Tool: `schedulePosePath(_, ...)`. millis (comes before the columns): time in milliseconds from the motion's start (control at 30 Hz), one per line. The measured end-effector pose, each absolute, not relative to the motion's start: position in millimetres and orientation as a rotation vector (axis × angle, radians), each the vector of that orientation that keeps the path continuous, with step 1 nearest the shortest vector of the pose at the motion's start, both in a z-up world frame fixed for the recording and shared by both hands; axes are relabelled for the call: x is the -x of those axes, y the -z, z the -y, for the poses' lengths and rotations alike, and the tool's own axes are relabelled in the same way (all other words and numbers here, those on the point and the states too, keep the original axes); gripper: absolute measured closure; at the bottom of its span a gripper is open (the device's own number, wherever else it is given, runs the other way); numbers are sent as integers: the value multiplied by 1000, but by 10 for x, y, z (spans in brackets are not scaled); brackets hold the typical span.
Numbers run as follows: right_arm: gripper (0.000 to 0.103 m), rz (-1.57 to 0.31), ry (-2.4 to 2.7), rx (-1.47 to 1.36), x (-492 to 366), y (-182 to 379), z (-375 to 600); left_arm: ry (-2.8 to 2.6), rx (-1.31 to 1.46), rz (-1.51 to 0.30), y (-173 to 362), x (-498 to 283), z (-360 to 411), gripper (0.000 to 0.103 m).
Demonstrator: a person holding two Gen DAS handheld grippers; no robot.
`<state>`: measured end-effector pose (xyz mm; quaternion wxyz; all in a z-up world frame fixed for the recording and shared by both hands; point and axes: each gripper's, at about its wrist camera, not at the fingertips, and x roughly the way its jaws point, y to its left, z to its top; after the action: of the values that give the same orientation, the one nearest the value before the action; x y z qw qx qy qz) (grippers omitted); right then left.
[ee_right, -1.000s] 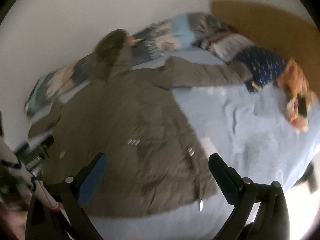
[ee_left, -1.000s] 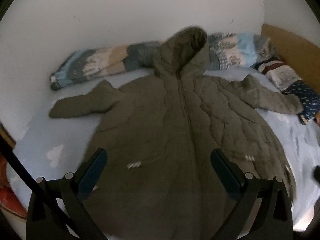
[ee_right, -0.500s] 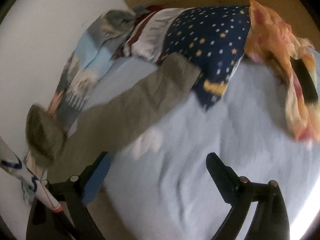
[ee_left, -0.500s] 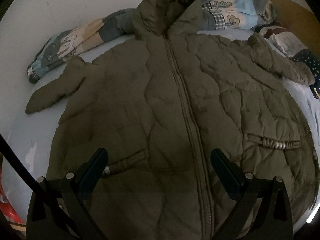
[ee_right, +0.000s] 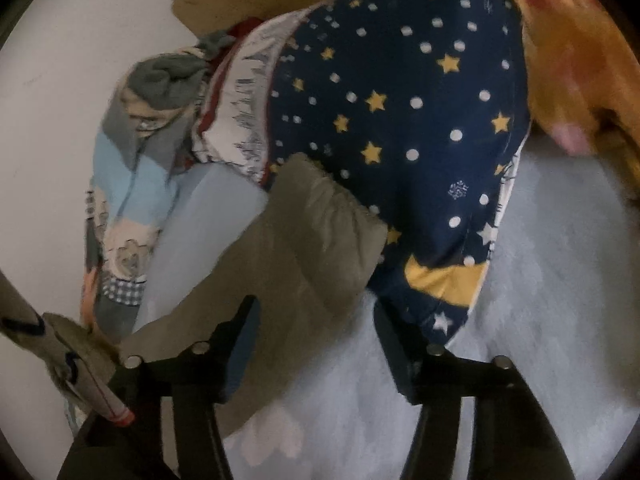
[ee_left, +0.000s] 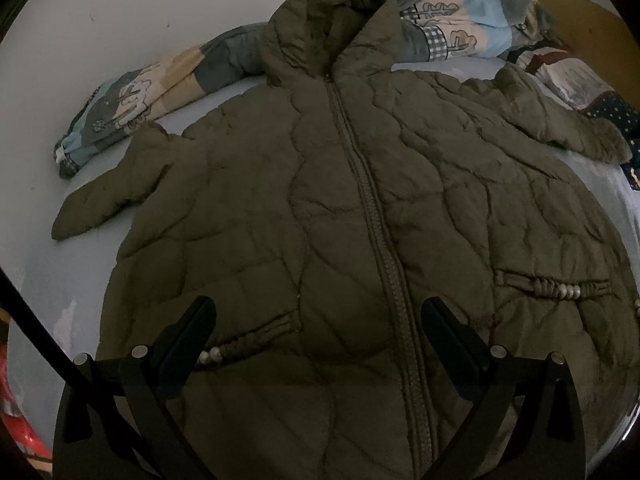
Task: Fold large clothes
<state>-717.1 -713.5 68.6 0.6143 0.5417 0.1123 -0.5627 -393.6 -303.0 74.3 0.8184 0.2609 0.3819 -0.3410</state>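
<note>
lying flat and front-up on a pale blue bed sheet (ee_left: 44,236), the olive quilted jacket (ee_left: 352,216) fills most of the left wrist frame. its zipper (ee_left: 372,216) is closed and runs down the centre. one sleeve (ee_left: 108,188) reaches toward the left edge of the frame; the hood (ee_left: 332,24) sits at top centre against a white wall (ee_left: 120,4). a rolled patchwork blanket (ee_left: 132,96) lies behind the hood, from the left to the upper right. the other sleeve (ee_left: 560,120) extends to the right edge. the left gripper (ee_left: 320,328) hangs at the bottom of the frame with its fingers spread wide, holding nothing.

in the right wrist frame, the patchwork blanket (ee_right: 128,184) appears at the left. the jacket sleeve cuff (ee_right: 312,232) lies at centre, its end touching a navy star-print cloth (ee_right: 400,92). an orange cloth (ee_right: 576,52) occupies the upper right. the right gripper (ee_right: 316,340) sits at the bottom with its fingers spread apart, the left finger (ee_right: 240,344) in front of the sleeve; contact cannot be determined.
</note>
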Motion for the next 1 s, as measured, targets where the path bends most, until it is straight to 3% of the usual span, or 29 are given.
schedulePosePath(67, 48, -261, 1301, -1253, 7184, -586, 7248, 726, -559, -826, -720, 3926, 3041, 0)
schedulePosePath(200, 49, -255, 1336, -1249, 7230, -433, 7461, 731, -552, -856, -662, 3913, 3040, 0)
schedulePosePath(233, 54, -255, 1322, -1252, 7226, -386, 7511, 729, -553, -858, -651, 3911, 3043, 0)
schedulePosePath(267, 68, -268, 1304, -1260, 7218, -346, 7551, 727, -555, -858, -640, 3908, 3045, 0)
schedulePosePath(367, 86, -270, 1301, -1219, 7197, -429, 7511, 723, -561, -858, -628, 3902, 3050, 0)
schedulePosePath(500, 87, -216, 1320, -1097, 7101, -890, 7305, 726, -542, -853, -678, 3897, 3012, 0)
schedulePosePath(700, 87, -142, 1261, -891, 6752, -2073, 6868, 734, -482, -815, -897, 3911, 2898, 0)
schedulePosePath(867, 87, -111, 1109, -725, 5978, -3068, 6316, 716, -440, -786, -1073, 3844, 2762, 0)
schedulePosePath(1000, 87, -123, 950, -647, 5258, -3457, 5823, 689, -395, -789, -1176, 3727, 2584, 0)
